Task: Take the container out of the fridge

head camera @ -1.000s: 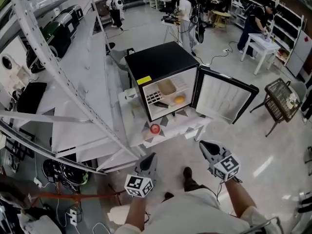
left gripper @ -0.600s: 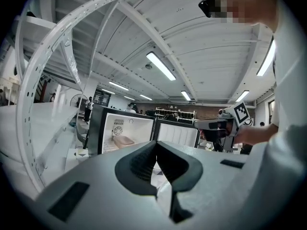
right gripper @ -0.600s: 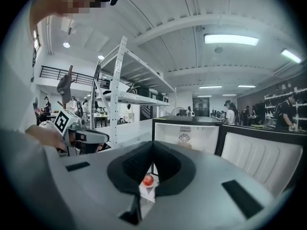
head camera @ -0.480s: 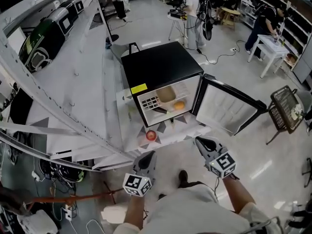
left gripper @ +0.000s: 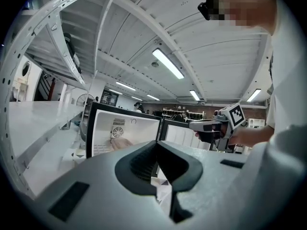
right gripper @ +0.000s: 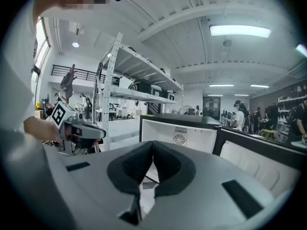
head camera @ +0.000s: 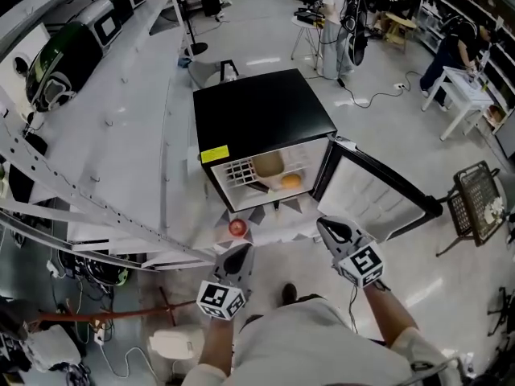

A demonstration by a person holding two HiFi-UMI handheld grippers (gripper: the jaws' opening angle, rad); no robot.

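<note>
**Inside the open fridge: container on its shelf, both tools shut**

On the white wire shelf point(head camera: 238, 172) in the upper part of the boxy black mini fridge point(head camera: 257, 115) sits the tan, rounded container point(head camera: 268, 165). An orange fruit point(head camera: 290, 181) lies just beside it, to the lower right. The fridge door point(head camera: 378, 195) stands swung wide to the right with its white liner showing, so the front opening is unobstructed. A small round red fruit point(head camera: 236, 227) lies on the white worktop point(head camera: 282, 219) before the fridge's left corner. The left tool point(head camera: 241, 253) and right tool point(head camera: 327, 228) hover at the worktop's near edge, well apart from the container. Each has its jaws pressed together on nothing. Glossy grey floor point(head camera: 451, 288) lies open at the right.
</note>
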